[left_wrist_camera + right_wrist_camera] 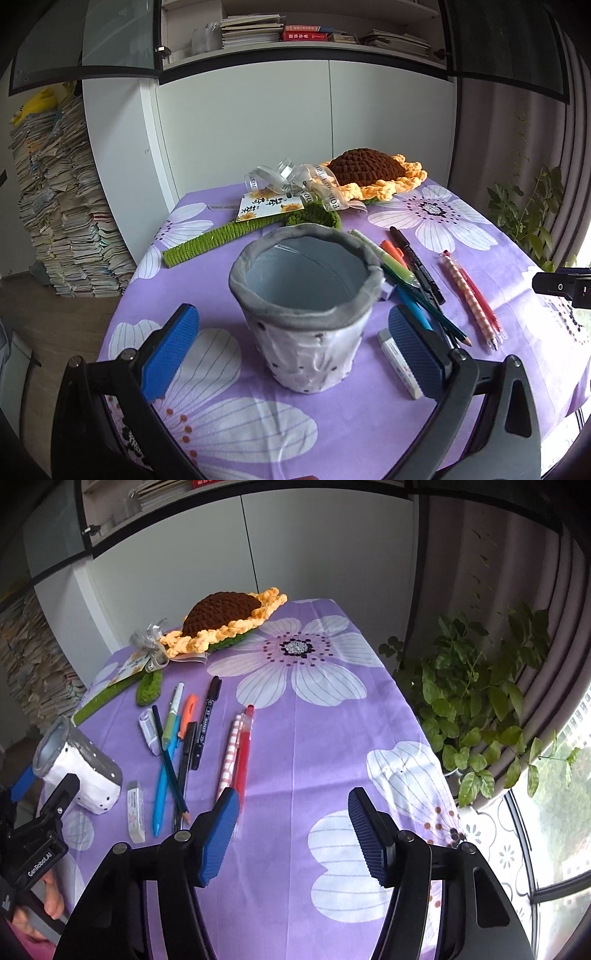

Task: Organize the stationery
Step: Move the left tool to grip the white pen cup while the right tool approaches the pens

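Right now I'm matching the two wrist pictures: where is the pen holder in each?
Left wrist: the pen holder stands at centre, upright between that gripper's open fingers, apart from both pads.
Right wrist: the pen holder is at the left edge, beside the eraser.
Shared landmark: the crochet sunflower at the table's far end.

White cabinet doors (240, 122), bookshelf (295, 33) above, stacked papers (62, 214), leafy plant (476, 694), daylit window (554, 812)

You're in somebody's home study: bookshelves (295, 33) over white cabinets, a huge stack of papers (62, 206) on the floor, floral-cloth tabletop (332, 738), houseplant (480, 694) by the window.
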A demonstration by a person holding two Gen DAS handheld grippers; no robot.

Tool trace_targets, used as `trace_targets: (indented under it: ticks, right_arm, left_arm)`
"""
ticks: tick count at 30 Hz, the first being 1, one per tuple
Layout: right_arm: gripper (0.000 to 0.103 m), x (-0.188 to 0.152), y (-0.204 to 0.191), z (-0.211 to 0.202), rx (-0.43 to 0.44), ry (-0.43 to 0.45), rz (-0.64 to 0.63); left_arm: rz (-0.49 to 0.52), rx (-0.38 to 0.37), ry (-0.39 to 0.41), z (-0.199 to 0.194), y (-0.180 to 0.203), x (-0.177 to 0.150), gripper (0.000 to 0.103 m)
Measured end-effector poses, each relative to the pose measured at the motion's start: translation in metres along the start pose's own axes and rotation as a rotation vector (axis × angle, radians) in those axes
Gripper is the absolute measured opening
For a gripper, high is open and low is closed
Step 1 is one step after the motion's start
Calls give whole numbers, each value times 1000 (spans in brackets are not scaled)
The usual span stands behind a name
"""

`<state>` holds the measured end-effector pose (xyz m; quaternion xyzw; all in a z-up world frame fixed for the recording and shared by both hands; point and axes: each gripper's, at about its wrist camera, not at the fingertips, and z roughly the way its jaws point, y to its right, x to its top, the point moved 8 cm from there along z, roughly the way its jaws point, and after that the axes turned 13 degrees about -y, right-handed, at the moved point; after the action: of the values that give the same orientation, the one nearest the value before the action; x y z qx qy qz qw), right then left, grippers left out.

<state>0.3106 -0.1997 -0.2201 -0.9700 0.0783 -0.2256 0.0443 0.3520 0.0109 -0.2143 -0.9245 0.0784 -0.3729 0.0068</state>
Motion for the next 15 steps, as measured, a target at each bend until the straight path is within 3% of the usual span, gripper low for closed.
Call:
trace_targets:
  ticks: [6, 15]
  right_arm:
    - [63, 12, 4, 19, -5, -24, 21]
    - [63, 18, -7, 24, -4, -33, -5]
  left_arm:
    - [15, -21, -29, 14, 0, 1, 93]
    - [68, -53, -11, 10, 8, 0, 90]
